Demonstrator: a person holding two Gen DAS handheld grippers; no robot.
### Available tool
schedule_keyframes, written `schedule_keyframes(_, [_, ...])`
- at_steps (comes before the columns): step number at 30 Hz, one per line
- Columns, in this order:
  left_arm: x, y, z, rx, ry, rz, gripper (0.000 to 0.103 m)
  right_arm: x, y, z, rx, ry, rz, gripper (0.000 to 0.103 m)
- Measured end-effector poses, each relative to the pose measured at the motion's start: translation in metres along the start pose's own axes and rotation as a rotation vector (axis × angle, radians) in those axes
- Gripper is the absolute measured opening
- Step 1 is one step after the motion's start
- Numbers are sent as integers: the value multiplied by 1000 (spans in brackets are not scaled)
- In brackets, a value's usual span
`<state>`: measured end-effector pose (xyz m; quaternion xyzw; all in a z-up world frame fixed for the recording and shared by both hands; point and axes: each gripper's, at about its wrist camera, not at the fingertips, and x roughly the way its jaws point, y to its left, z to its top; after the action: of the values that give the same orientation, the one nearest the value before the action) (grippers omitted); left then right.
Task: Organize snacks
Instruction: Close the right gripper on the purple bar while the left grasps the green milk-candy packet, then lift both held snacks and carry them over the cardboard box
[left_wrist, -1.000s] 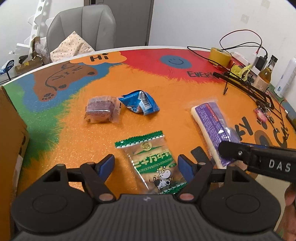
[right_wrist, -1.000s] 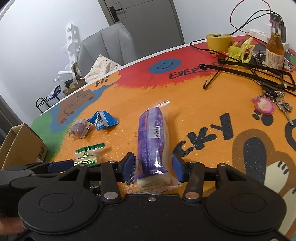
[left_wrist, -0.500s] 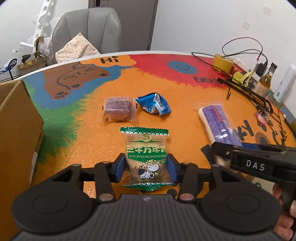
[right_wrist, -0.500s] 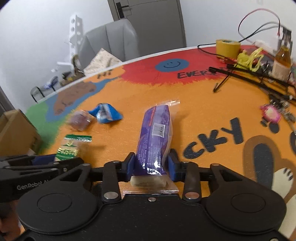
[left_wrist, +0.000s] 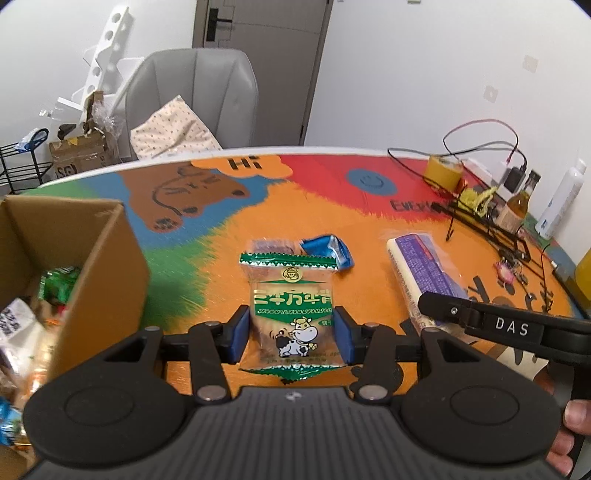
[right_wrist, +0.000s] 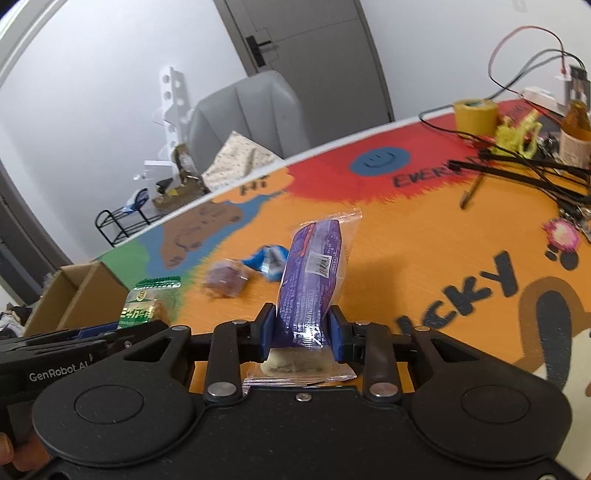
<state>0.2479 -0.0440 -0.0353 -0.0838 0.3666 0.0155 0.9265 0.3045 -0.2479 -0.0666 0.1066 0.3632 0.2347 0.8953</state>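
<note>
Left tongs (left_wrist: 291, 334): blue pads clamped on both side edges of the green-and-clear cow-print snack packet (left_wrist: 291, 314), held above the counter (left_wrist: 369, 258).
Green packet axis: long axis runs straight ahead from the left tongs, green serrated top edge pointing away, cow print nearest the pads.
Right tongs (right_wrist: 301, 334): clamped on the near end of the long purple-wrapped snack bar (right_wrist: 312, 288).
Purple bar axis: long axis points forward and upward from the right tongs, clear crimped far end tilted up, off the counter; its pale near end sits just behind the pads.
Loose snacks: two, a brown cake in clear wrap (right_wrist: 225, 282) and a crumpled blue wrapper (right_wrist: 267, 260), touching or nearly so, on the counter ahead of both tongs.
Held snacks: two, one per tongs.
Cardboard box (left_wrist: 110, 266): one, open, left of the left tongs, with several packets inside, too blurred to count.
Tongs relation: side by side, near each other.
</note>
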Motion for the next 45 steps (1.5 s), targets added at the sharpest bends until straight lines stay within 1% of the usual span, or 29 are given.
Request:
schedule_keyframes(6, [-22, 13, 8, -7, -43, 18, 46, -7, 24, 9, -23, -41, 52, 28])
schedule_keyframes(12, [-45, 31, 12, -24, -79, 35, 46, -11, 52, 15, -56, -60, 101, 27])
schedule_keyframes(20, [-72, 69, 12, -80, -120, 69, 46, -13, 86, 17, -89, -83, 125, 27])
schedule_keyframes(31, [-94, 113, 5, -125, -128, 106, 47, -12, 130, 13, -142, -81, 155, 27])
schedule_keyframes(34, [-99, 125, 1, -136, -123, 105, 47, -11, 141, 12, -156, -80, 160, 27])
schedule_keyframes(38, [-104, 142, -2, -158, -118, 121, 47, -7, 157, 9, -178, -70, 170, 27])
schedule_keyframes(45, [-113, 166, -11, -205, -115, 145, 47, 0, 186, 5, -196, -39, 229, 27])
